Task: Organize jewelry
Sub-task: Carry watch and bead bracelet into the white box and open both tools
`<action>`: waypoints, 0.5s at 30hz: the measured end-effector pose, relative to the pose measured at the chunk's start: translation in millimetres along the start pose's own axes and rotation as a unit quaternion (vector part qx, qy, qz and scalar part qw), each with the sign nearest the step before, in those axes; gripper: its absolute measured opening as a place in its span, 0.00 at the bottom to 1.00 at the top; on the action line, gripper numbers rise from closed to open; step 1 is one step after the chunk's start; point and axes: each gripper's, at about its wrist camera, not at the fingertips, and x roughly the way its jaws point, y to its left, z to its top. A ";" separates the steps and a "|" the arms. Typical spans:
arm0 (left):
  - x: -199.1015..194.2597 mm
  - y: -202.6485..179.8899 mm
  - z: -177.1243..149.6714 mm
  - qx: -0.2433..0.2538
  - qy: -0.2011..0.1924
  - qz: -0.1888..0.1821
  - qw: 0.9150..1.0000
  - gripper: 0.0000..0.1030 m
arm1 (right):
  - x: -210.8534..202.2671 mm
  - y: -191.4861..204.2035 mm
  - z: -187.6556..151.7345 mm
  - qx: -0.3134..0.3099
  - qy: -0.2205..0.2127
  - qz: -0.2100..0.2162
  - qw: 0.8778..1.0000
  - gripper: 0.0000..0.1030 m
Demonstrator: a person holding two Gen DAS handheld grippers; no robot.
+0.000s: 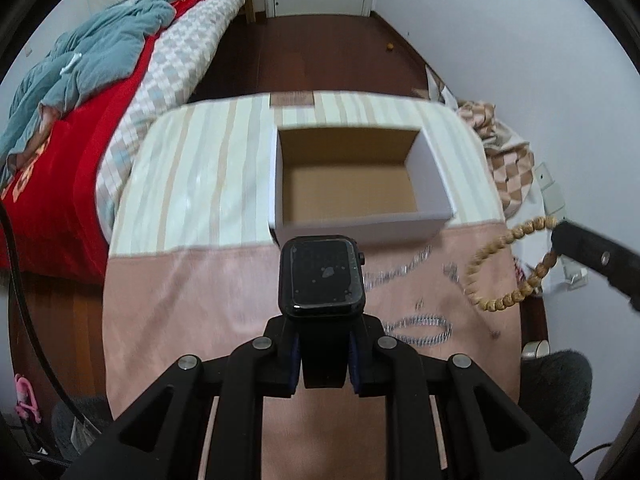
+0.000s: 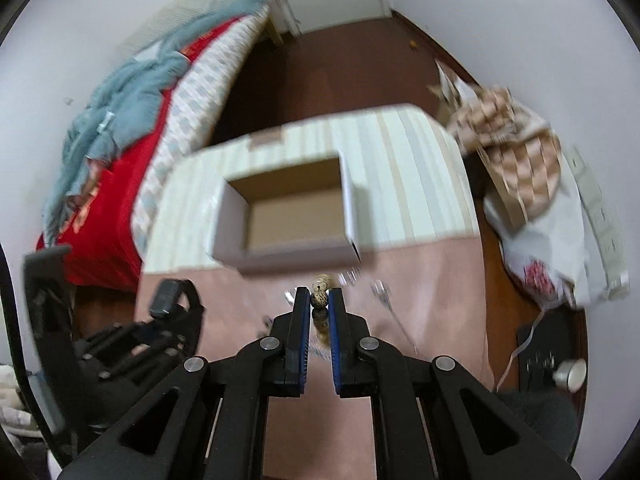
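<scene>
My left gripper (image 1: 322,344) is shut on the band of a black smartwatch (image 1: 322,274), held face up above the pink cloth just before an open white cardboard box (image 1: 434,184). My right gripper (image 2: 319,300) is shut on a wooden bead bracelet (image 2: 320,299). In the left wrist view the bracelet (image 1: 506,266) hangs as a loop from the right gripper (image 1: 560,236) at the right. The box (image 2: 228,216) shows empty in the right wrist view. The left gripper (image 2: 160,320) with the watch (image 2: 166,300) shows at lower left there.
Silver chains (image 1: 420,330) lie on the pink cloth (image 1: 180,300) right of the watch. The table's far half has a striped cloth (image 1: 200,168). A bed (image 1: 80,120) stands left. A checked bag (image 2: 520,160) and a white bag (image 2: 552,240) sit right.
</scene>
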 end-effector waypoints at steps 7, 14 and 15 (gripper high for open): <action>8.3 11.0 50.5 -0.005 -0.012 -0.006 1.000 0.15 | 16.1 22.9 60.7 -0.038 -0.008 0.011 0.999 0.09; 39.7 16.8 88.2 -0.007 0.005 -0.014 1.000 0.15 | 73.7 14.5 95.6 -0.020 0.034 0.028 0.999 0.09; 44.8 17.9 93.3 -0.009 0.008 -0.018 1.000 0.15 | 81.3 13.0 98.8 -0.016 0.040 0.030 0.999 0.09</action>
